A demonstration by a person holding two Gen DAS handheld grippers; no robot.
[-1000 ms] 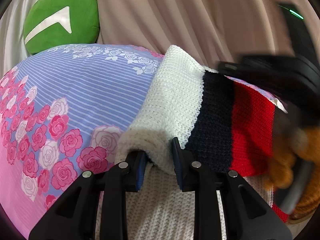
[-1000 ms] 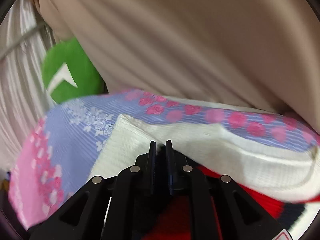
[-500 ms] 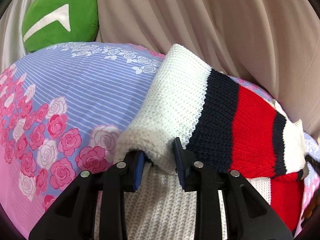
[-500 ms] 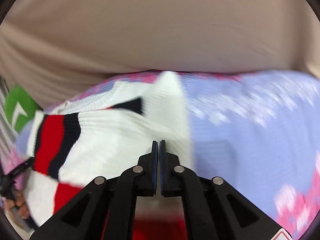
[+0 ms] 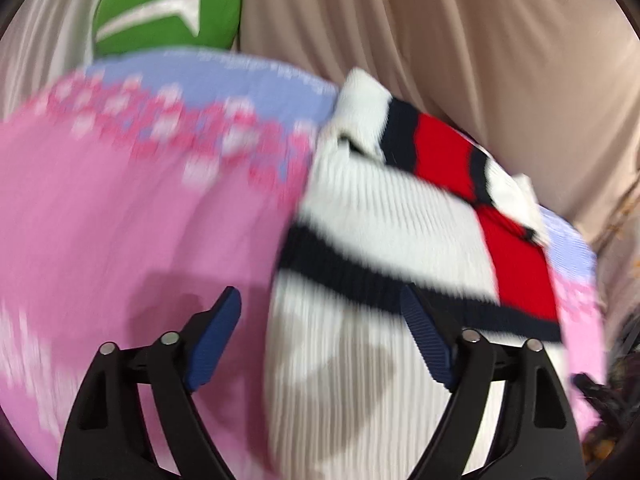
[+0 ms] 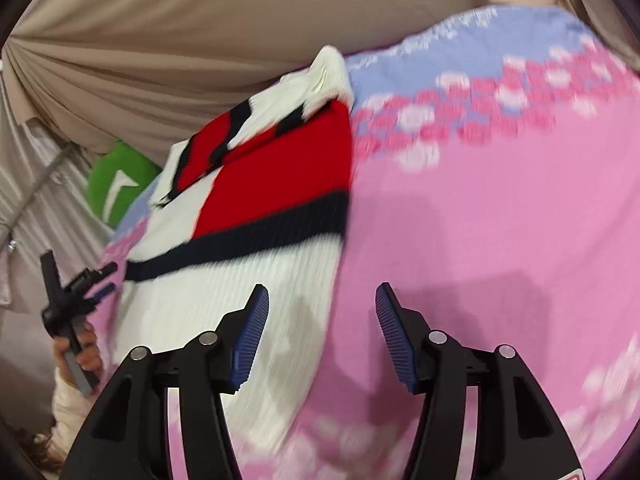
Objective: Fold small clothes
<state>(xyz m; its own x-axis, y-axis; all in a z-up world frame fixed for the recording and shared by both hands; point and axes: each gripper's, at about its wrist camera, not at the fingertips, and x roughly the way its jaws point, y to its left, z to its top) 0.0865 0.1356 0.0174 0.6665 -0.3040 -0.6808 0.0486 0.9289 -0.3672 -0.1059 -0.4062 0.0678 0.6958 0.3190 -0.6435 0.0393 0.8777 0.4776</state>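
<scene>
The sweater [image 5: 380,232] is lying on the bedspread [image 5: 120,220], with a folded part resting on its far half. A cushion [image 5: 168,16] is sitting beyond the bedspread's far left edge, and a curtain [image 5: 460,48] is hanging behind, right of the cushion. In the right wrist view, the sweater [image 6: 248,208] is lying left of the open bedspread [image 6: 500,220].

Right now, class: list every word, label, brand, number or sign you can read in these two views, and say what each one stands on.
Readable words, numbers or brands: none.
Green cushion: a white arrow-like mark, a shape only, no letters.
Striped knitted sweater: a pale tag at the collar, too blurred to read.
Right gripper: a red-edged sticker at the bottom right edge of its view, cut off, unreadable.
Floral bedsheet: rose pattern only.
</scene>
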